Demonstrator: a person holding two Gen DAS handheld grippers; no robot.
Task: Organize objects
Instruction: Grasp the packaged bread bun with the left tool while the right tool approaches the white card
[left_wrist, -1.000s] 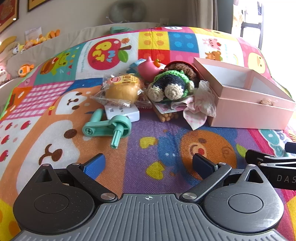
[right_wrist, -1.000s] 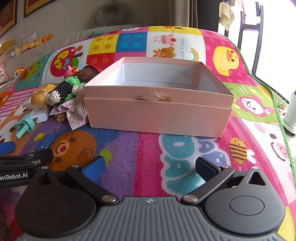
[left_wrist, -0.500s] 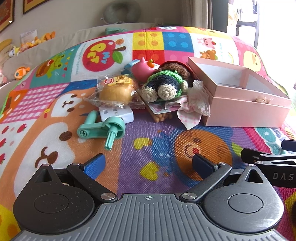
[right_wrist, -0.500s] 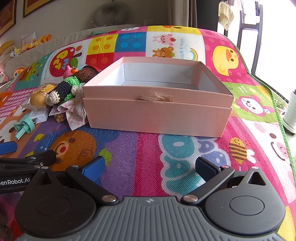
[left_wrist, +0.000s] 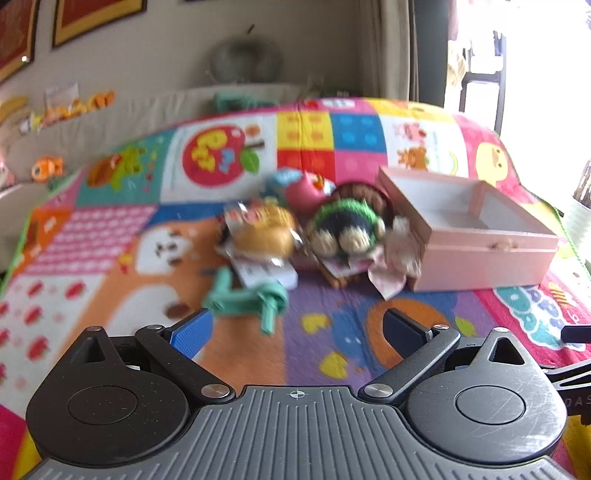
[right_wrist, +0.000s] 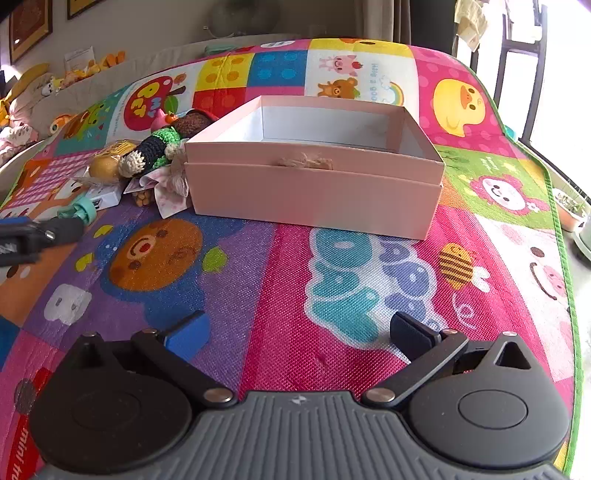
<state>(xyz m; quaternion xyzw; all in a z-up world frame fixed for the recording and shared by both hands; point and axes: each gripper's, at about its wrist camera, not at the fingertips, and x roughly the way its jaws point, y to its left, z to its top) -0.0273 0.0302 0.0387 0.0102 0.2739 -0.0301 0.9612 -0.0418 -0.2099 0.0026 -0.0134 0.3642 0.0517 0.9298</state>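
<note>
Left gripper (left_wrist: 293, 330), jaws apart and empty, sat nearest the green tool (left_wrist: 245, 297), which lay just ahead-left with its long axis crosswise; pink box (right_wrist: 314, 173) stood open right of the toy pile (left_wrist: 325, 229); right gripper (right_wrist: 295, 334), also apart, faced it.

One pink box (right_wrist: 314, 195) sits straight ahead of the right tool (right_wrist: 297, 330), open on top, nothing visible inside. Left of it, a pile, counted from the left tool (left_wrist: 295, 328): one teal plastic gadget (left_wrist: 245, 297) nearest the tool, one white block (left_wrist: 267, 275) just behind it, one wrapped bun (left_wrist: 264, 234), one crocheted toy in green and dark yarn (left_wrist: 345, 227), one pink round toy (left_wrist: 304, 192) at the back, one pale patterned cloth (left_wrist: 391, 264) against the box. That makes six loose items and one box. Anything more under the pile is too blurred to count. Two tools, both spread wide and holding nothing.
</note>
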